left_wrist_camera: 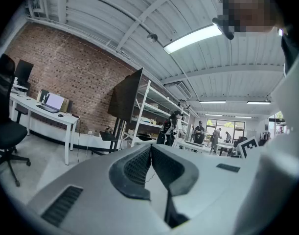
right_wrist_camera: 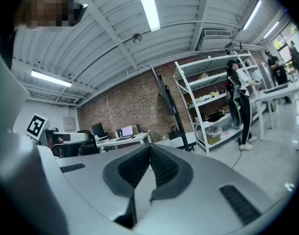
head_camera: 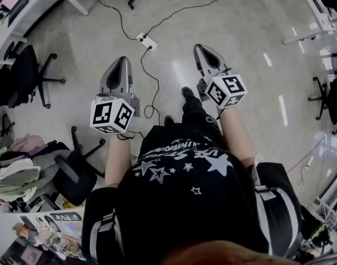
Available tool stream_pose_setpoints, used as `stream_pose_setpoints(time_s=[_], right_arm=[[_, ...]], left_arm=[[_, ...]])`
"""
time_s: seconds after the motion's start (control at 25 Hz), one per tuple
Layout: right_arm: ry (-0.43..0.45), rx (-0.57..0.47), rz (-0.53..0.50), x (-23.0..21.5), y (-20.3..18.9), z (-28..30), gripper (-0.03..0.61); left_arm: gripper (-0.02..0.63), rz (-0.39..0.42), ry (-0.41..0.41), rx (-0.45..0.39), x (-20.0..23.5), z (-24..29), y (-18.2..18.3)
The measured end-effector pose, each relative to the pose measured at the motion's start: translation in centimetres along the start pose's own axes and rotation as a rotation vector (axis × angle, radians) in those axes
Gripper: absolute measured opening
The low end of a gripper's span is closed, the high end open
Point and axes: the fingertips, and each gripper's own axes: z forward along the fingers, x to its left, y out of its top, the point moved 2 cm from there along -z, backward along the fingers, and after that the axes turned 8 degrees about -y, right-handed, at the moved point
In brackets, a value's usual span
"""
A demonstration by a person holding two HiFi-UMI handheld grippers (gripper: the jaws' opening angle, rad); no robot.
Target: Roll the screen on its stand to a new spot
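The left tool [left_wrist_camera: 150, 147] is pressed together and grips nothing. The right tool [right_wrist_camera: 150, 148] is the same. The screen [left_wrist_camera: 126, 94] stands well ahead of both.

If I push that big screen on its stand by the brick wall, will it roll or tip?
The screen sits high on a slim stand, so it is likely top-heavy: push low. The smooth floor should let it roll, though any wheels are too small to see.
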Motion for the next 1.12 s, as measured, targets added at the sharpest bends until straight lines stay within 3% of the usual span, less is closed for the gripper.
stream_pose_setpoints(time_s=[0.36,0.56,0.72,0.96,1.12], right_arm=[[0.048,0.006,-0.021,-6.5,3.8,6.5,0.006],[0.044,0.022,0.025,-12.9,6.4,9.8,0.006],[0.083,0.006,0.004,-15.9,8.0,12.3,0.006],[0.145,0.017,-0.019,-18.4,11.1,15.8,0.006],[0.161,-0.003,-0.023,-18.0,9.9,17.3,0.006]], left_arm=[[0.012,-0.021,0.049,0.014,0.8,8.4,-0.1],[0.012,0.016,0.07,0.002,0.2,14.0,1.4],[0.012,0.043,0.101,-0.011,0.4,17.4,1.7],[0.012,0.032,0.127,-0.045,-0.9,22.1,3.4],[0.012,0.041,0.132,-0.033,-0.3,22.0,2.6]])
